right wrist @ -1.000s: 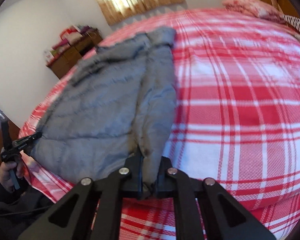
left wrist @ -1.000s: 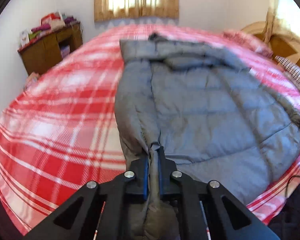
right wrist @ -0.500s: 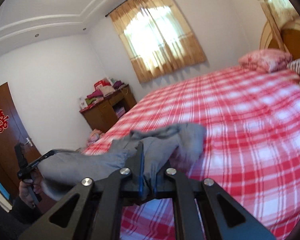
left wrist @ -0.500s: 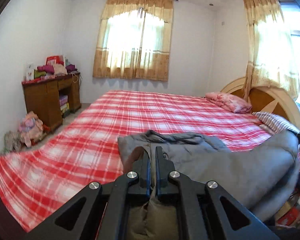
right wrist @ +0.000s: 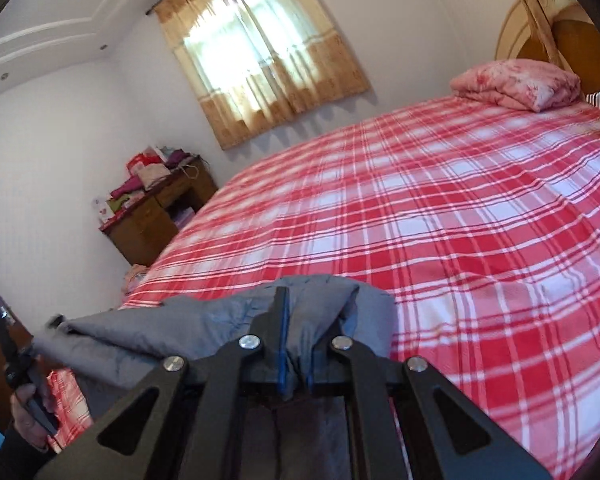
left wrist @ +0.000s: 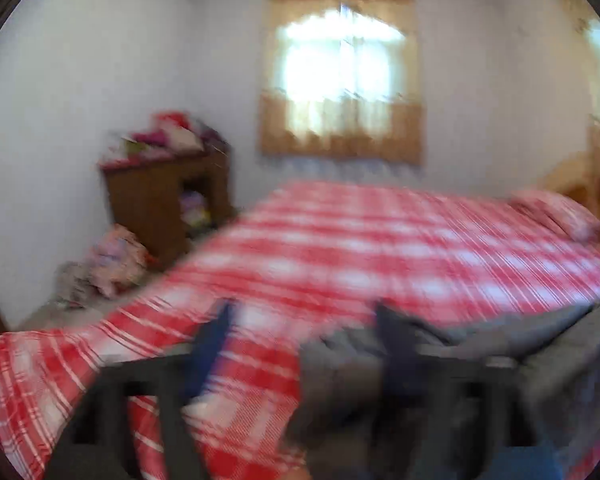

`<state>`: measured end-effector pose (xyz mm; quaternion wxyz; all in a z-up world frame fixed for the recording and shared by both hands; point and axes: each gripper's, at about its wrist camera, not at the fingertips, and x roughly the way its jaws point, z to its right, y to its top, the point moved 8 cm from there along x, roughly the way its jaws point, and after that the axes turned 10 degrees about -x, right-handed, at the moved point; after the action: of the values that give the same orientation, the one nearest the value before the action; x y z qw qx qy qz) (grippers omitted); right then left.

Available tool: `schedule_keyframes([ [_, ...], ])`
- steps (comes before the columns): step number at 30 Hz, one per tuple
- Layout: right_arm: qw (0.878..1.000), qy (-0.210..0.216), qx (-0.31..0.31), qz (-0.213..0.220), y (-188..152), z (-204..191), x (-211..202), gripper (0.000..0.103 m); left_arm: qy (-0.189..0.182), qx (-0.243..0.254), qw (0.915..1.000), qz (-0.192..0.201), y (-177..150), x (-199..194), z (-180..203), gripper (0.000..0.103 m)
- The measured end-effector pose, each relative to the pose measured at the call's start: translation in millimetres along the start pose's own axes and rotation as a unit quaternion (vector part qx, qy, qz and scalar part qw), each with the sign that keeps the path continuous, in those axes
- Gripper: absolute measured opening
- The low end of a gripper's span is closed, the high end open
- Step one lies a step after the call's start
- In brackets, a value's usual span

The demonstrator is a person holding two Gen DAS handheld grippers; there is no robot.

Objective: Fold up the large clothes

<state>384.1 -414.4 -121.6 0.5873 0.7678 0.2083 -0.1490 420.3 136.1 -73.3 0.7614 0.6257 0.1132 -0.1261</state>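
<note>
The bed (right wrist: 440,208), spread with a red and white plaid cover, fills most of the room under a curtained window (right wrist: 260,52) on the far wall, with a wooden headboard (right wrist: 568,52) at its far right. A pink pillow (right wrist: 520,84) lies at that end. Off the bed's far left corner stands a wooden counter (right wrist: 156,220) piled with folded cloth. The grey padded jacket (right wrist: 204,332) is bunched along the near edge of the bed, lifted and stretched between the person's two hands. The right tool (right wrist: 296,344) is pressed together, pinching a fold of the jacket at the garment's right end. The left tool (left wrist: 304,344) is badly blurred in its own view, yet its two fingers (left wrist: 212,340) stand wide apart and are spreading further; grey cloth lies by the right finger, and no pad presses on it. At the lower left of the right tool's view, the left hand (right wrist: 30,412) grips a dark handle.
</note>
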Motion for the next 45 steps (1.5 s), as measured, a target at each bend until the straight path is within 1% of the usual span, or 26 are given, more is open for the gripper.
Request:
schedule_keyframes([
  [1,1.000,-0.002,0.006,-0.007,0,4,9,0.009,0.006,-0.014,0.9997,0.019,6,3,-3,0.099],
  [2,1.000,-0.004,0.015,-0.015,0,10,20,0.010,0.005,-0.020,0.9996,0.021,8,8,-2,0.099],
  [3,0.999,-0.011,0.023,-0.019,2,17,35,0.010,0.013,-0.019,0.9996,0.014,7,17,0,0.099],
  [4,0.999,-0.021,0.029,-0.024,2,23,46,0.011,0.033,-0.017,0.9993,0.006,5,28,2,0.099],
  [5,0.998,-0.031,0.036,-0.034,2,29,57,0.016,0.039,-0.017,0.9991,0.000,2,36,4,0.099],
  [6,0.997,-0.038,0.040,-0.045,2,32,66,0.030,0.038,-0.015,0.9991,-0.007,-3,44,9,0.099],
  [7,0.997,-0.043,0.044,-0.054,3,34,75,0.041,0.047,-0.010,0.9987,-0.018,-9,52,15,0.099],
  [8,0.996,-0.049,0.050,-0.051,6,34,78,0.059,0.056,-0.008,0.9981,-0.025,-14,55,18,0.099],
  [9,0.996,-0.056,0.051,-0.042,9,32,75,0.071,0.059,-0.007,0.9978,-0.031,-20,58,23,0.099],
  [11,0.995,-0.088,0.026,-0.024,18,18,63,0.076,0.066,0.003,0.9973,-0.031,-31,55,38,0.099],
  [13,0.995,-0.101,0.000,-0.020,17,-4,54,0.076,0.074,0.025,0.9967,-0.021,-42,50,59,0.099],
  [14,0.994,-0.101,-0.024,-0.026,10,-26,51,0.076,0.080,0.037,0.9960,-0.015,-45,51,66,0.099],
  [16,0.993,-0.086,-0.069,-0.044,-6,-66,58,0.076,0.097,0.057,0.9936,-0.010,-54,53,79,0.099],
  [18,0.988,-0.065,-0.123,-0.066,-25,-103,72,0.075,0.090,0.068,0.9934,-0.022,-64,63,93,0.099],
  [20,0.982,-0.066,-0.161,-0.071,-33,-118,89,0.073,0.101,0.081,0.9908,-0.042,-73,80,99,0.099],
  [22,0.979,-0.081,-0.169,-0.083,-35,-112,109,0.073,0.107,0.078,0.9892,-0.064,-78,96,97,0.100],
  [26,0.977,-0.104,-0.159,-0.097,-31,-88,135,0.073,0.115,0.056,0.9859,-0.108,-88,129,85,0.099],
  [28,0.979,-0.104,-0.144,-0.104,-33,-78,142,0.073,0.126,0.048,0.9834,-0.122,-95,141,77,0.099],
  [32,0.982,-0.098,-0.120,-0.106,-39,-68,148,0.073,0.125,0.026,0.9811,-0.145,-112,157,70,0.099],
  [34,0.983,-0.096,-0.115,-0.104,-41,-66,151,0.073,0.125,0.025,0.9805,-0.150,-117,162,71,0.099],
  [37,0.984,-0.093,-0.111,-0.101,-44,-65,150,0.074,0.127,0.029,0.9804,-0.147,-122,168,72,0.100],
  [45,0.984,-0.090,-0.104,-0.109,-48,-61,155,0.075,0.131,0.035,0.9772,-0.164,-129,179,75,0.100],
])
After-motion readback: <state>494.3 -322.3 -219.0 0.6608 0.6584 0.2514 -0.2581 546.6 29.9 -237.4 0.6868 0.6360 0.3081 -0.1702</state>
